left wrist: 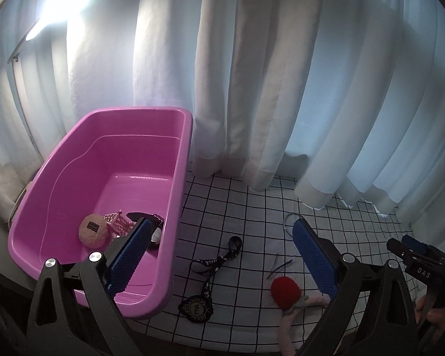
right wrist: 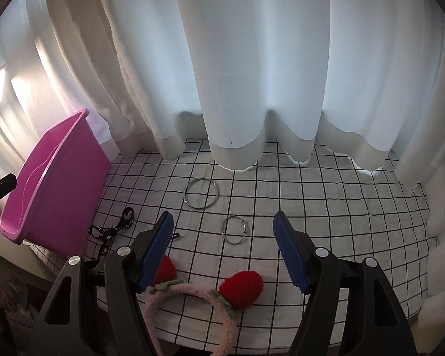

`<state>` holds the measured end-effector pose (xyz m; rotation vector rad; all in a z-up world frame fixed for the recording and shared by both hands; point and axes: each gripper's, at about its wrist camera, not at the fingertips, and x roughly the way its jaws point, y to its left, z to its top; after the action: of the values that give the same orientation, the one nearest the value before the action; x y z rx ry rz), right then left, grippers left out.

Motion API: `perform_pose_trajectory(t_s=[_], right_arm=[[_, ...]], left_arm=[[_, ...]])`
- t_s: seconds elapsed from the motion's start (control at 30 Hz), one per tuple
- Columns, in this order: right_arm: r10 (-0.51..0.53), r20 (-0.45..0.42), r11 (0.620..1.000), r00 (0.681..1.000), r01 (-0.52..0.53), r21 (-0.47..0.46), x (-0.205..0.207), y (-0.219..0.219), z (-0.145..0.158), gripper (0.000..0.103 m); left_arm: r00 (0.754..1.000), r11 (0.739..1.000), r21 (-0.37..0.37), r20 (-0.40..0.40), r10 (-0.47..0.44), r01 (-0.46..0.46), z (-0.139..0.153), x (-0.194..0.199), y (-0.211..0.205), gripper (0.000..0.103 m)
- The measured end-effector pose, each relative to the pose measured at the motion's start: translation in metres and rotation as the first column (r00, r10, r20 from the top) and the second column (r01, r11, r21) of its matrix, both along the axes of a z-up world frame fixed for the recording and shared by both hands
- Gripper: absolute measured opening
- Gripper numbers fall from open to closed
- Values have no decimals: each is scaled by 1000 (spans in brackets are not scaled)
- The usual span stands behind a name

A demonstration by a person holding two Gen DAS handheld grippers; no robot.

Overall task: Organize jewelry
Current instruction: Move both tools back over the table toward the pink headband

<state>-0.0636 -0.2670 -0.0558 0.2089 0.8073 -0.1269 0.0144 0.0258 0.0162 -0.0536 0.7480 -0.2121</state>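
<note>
A pink tub stands at the left on the checked cloth and holds a fuzzy pink ball, a pink crown clip and a dark piece. My left gripper is open, its left pad over the tub's rim, with nothing between the pads. My right gripper is open above a pink headband with red pom-poms. Beyond it lie a small silver bangle and a larger silver ring. A black lanyard with a badge lies beside the tub.
White curtains hang down to the cloth along the back. A thin hairpin lies near the headband. The table's front edge runs just under both grippers. A hand shows at the right edge of the left wrist view.
</note>
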Motion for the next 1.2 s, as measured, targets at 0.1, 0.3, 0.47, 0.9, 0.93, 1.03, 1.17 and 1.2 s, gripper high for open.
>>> perform_pose_trajectory(t_s=[0.1, 0.3, 0.47, 0.9, 0.93, 1.03, 1.17, 1.2], right_arm=[[-2, -3, 1000, 1000, 2, 10, -3, -4, -2, 67], [22, 7, 1000, 1000, -22, 17, 0, -1, -1, 67], [41, -22, 999, 999, -40, 28, 2, 1, -14, 67], [61, -156, 995, 986, -48, 82, -12, 7, -80, 67], [63, -167, 995, 984, -49, 82, -13, 8, -85, 67], [71, -191, 995, 979, -56, 85, -17, 10, -98, 67], [73, -212, 994, 975, -55, 94, -19, 11, -111, 67], [75, -215, 994, 974, -56, 95, -20, 12, -113, 67]], left_arm=[[1000, 1000, 2, -14, 10, -10, -4, 5, -2, 94], [999, 1000, 19, -30, 13, -12, -13, 3, -4, 94], [997, 999, 26, -65, -28, 29, -34, -3, -17, 94], [986, 989, 100, -143, -90, 105, -103, -14, -50, 94], [984, 990, 94, -153, -92, 107, -108, -15, -51, 94], [980, 989, 94, -177, -93, 110, -121, -15, -54, 94], [979, 990, 109, -193, -71, 93, -139, -8, -54, 94], [979, 991, 109, -196, -60, 83, -143, -5, -53, 94]])
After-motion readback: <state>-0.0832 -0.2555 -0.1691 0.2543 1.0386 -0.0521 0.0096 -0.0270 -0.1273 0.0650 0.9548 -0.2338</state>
